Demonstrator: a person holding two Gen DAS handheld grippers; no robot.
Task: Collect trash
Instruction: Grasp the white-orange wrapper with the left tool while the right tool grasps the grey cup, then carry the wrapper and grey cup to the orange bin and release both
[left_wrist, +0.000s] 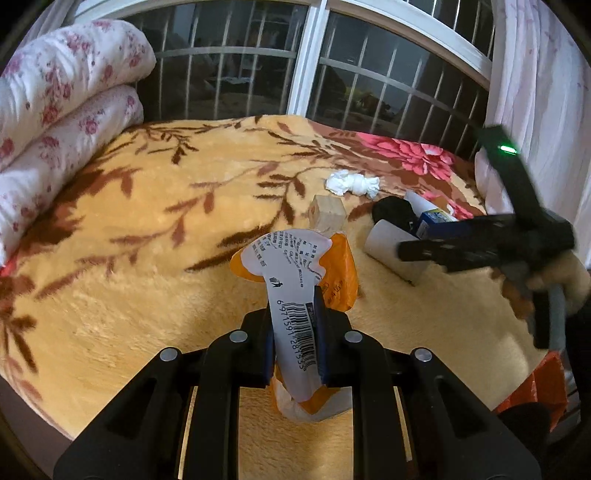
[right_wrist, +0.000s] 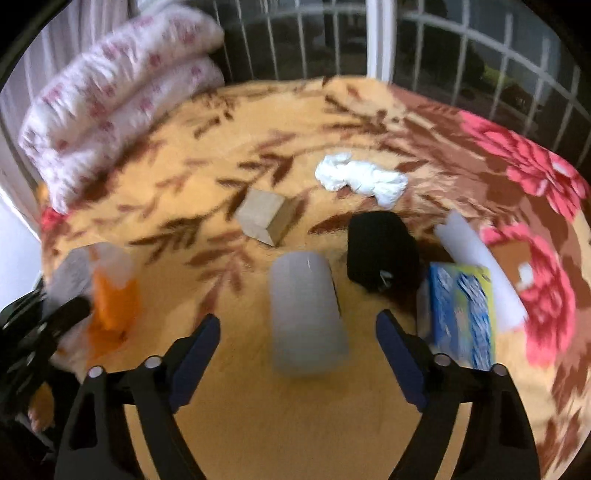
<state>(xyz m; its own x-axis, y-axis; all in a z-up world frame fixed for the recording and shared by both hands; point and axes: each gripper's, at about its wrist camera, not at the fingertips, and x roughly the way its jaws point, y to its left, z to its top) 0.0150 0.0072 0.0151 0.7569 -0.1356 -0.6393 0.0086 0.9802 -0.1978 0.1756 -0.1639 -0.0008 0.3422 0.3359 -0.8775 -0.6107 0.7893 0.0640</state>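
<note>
My left gripper (left_wrist: 293, 325) is shut on an orange and white wrapper (left_wrist: 295, 280) with a barcode, held above the yellow blanket (left_wrist: 129, 258). That wrapper (right_wrist: 110, 295) shows blurred at the left of the right wrist view. My right gripper (right_wrist: 298, 325) hangs open over a white paper roll (right_wrist: 304, 310) that lies between its fingers, untouched. From the left wrist view, the right gripper (left_wrist: 480, 247) hovers at the right above that roll (left_wrist: 391, 245). Beyond lie a crumpled white tissue (right_wrist: 360, 179), a wooden block (right_wrist: 266, 216), a black object (right_wrist: 382, 251) and a blue box (right_wrist: 463, 314).
A folded floral quilt (left_wrist: 62, 110) is stacked at the left of the bed. A barred window (left_wrist: 314, 66) runs along the far side, with a curtain (left_wrist: 535, 92) at the right. A white sheet roll (right_wrist: 480, 266) lies behind the blue box. An orange bag (left_wrist: 535, 387) sits by the bed's right edge.
</note>
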